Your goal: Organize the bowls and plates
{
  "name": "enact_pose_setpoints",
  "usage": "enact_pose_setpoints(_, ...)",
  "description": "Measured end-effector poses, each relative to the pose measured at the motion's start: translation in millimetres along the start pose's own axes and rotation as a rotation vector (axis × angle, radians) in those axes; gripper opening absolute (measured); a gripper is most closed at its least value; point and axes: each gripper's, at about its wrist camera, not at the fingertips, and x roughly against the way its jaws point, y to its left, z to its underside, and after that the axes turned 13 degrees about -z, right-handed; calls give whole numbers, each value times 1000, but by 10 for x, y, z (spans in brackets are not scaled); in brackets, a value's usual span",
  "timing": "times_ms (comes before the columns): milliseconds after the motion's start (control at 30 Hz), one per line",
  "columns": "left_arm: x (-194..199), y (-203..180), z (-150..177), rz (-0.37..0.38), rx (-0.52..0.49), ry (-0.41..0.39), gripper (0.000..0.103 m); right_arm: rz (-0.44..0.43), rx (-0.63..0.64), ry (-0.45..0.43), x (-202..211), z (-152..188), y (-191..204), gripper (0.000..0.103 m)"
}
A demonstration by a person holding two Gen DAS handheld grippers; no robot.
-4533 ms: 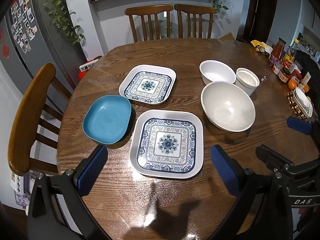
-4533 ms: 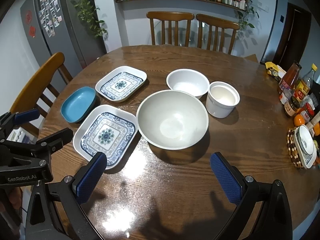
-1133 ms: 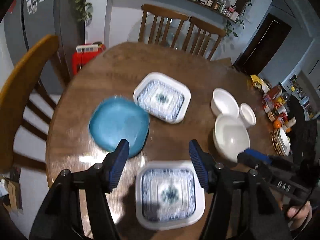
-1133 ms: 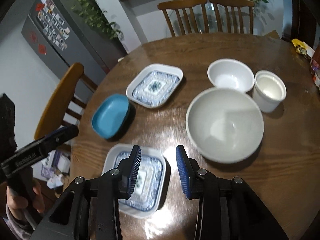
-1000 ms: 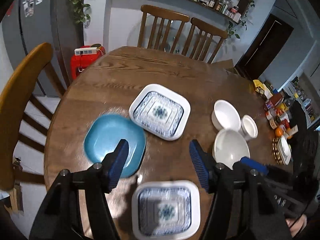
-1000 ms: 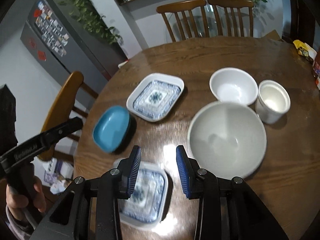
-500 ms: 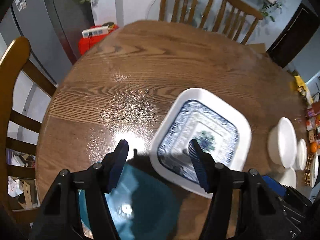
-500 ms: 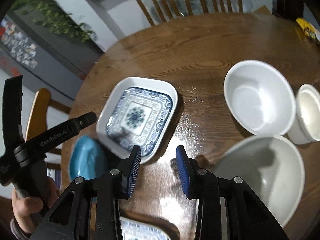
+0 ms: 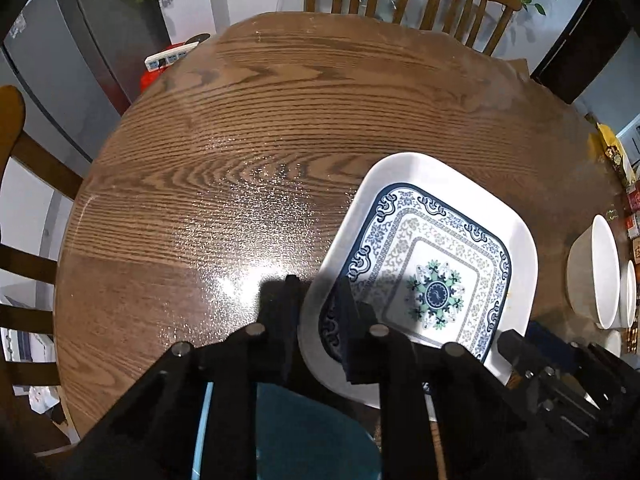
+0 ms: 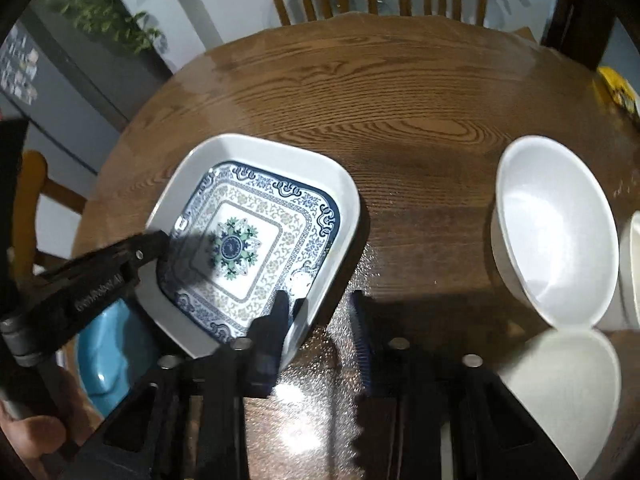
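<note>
My left gripper (image 9: pixel 318 312) pinches the near rim of the square white plate with blue patterned centre (image 9: pixel 436 264) on the round wooden table (image 9: pixel 280 128). My right gripper (image 10: pixel 320 320), part spread, straddles its opposite rim. It looks rigid, glossy and likely slippery, so I'd hold the raised rims.

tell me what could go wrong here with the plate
1. The left tool pinches only the plate rim near one corner, so the plate may tilt or slip when lifted.
2. The right tool straddles the opposite rim, not visibly shut; uneven pulls could twist the plate.
3. The blue dish sits right beside it and could get knocked.
</note>
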Motion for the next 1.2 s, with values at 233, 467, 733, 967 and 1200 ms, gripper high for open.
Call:
enact_pose_setpoints(233, 11, -21, 57, -9, -32, -12, 14, 9, 32, 10, -23, 14, 8, 14)
enact_pose_setpoints(467, 249, 31, 147, 22, -28, -67, 14, 9, 105, -69, 280, 71, 121, 13)
enact_pose_setpoints(733, 869, 136, 336, 60, -10, -189, 14, -54, 108, -139, 754, 235, 159, 13)
enact_pose_setpoints(967, 1357, 166, 742, 86, 1, -262, 14, -82, 160, -179, 1174, 575, 249, 13)
enact_pose_setpoints(1200, 1493, 175, 1285, 91, 26, -231, 14, -96, 213, -151, 1258, 1045, 340, 13)
